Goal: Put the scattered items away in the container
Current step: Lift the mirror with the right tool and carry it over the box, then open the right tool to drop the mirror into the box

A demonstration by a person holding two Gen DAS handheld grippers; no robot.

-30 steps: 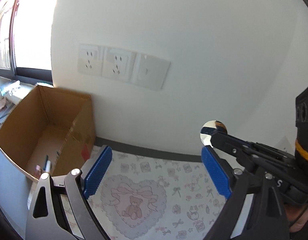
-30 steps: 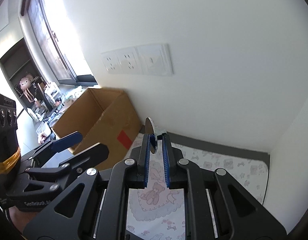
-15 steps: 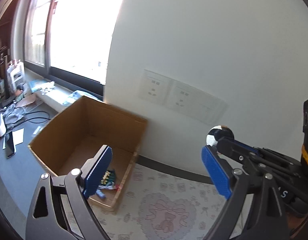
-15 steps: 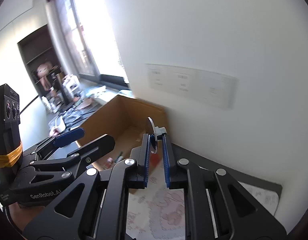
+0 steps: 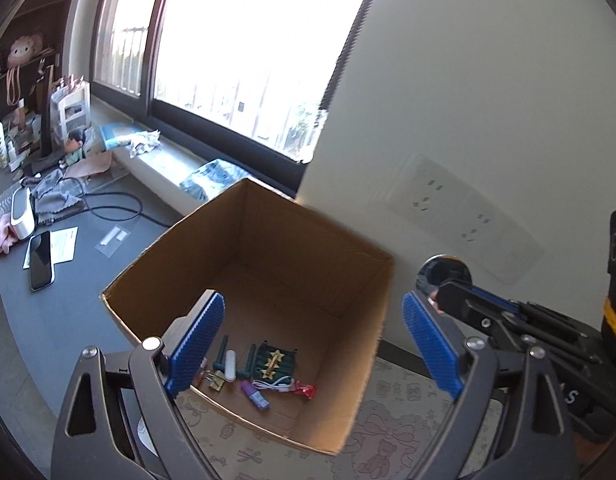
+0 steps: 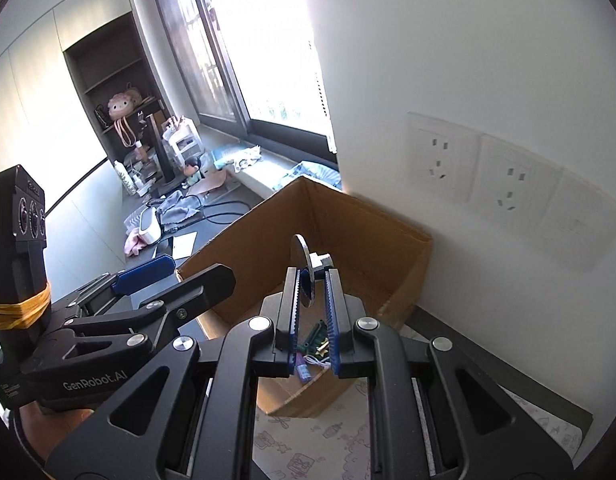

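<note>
Cardboard box (image 6: 372,248), open-topped, stands on the patterned mat (image 6: 328,436) against the wall, ahead of and below both tools. Left tool (image 5: 310,344), spread and empty, frames small items (image 5: 264,372) on the box floor. Right tool (image 6: 311,308) pinches a round, possibly mirrored disc (image 6: 304,272) edge-up, near the box rim.

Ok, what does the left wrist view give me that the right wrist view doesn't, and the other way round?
Left wrist only: the whole box floor, with a white cable, a purple stick and a phone on the desk. Right wrist only: the right gripper shut on the round mirror edge-on, and the left camera block. Both: the cardboard box, the wall sockets, the window, and the empty left gripper open.
</note>
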